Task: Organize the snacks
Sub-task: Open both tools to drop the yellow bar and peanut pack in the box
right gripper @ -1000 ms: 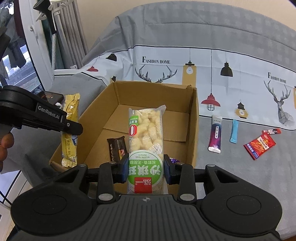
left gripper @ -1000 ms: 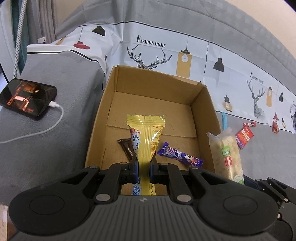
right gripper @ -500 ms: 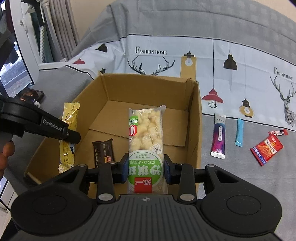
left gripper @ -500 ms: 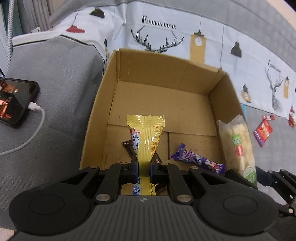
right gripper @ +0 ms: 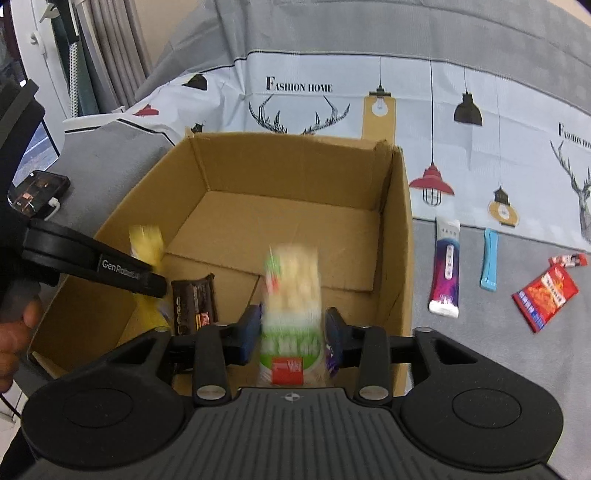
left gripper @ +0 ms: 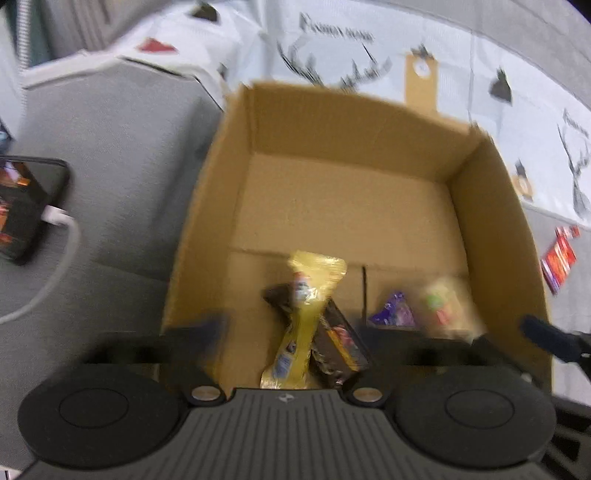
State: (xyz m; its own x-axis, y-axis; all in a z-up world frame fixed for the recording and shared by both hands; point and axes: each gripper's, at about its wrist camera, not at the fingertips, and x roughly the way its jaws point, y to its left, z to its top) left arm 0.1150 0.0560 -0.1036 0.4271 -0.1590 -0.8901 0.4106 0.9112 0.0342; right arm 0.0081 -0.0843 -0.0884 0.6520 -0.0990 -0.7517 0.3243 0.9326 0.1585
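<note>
One box (right gripper: 395, 236), eight snacks (right gripper: 447, 273), one phone (right gripper: 38, 192)

Even, soft indoor light fills both views, with daylight at a window (right gripper: 22, 92) on the far left of the right wrist view; shadows are faint, deepest inside the cardboard box (left gripper: 343, 122). No strong glare shows. The left wrist view is smeared all over by motion blur, so the bedsheet print (left gripper: 336, 35) is unreadable there. The right wrist view is sharp, its lettering crisp, except the blurred puffed-snack packet (right gripper: 291, 291) and yellow packet (right gripper: 146, 242). Fisheye distortion bends edges and darkens the corners.
</note>
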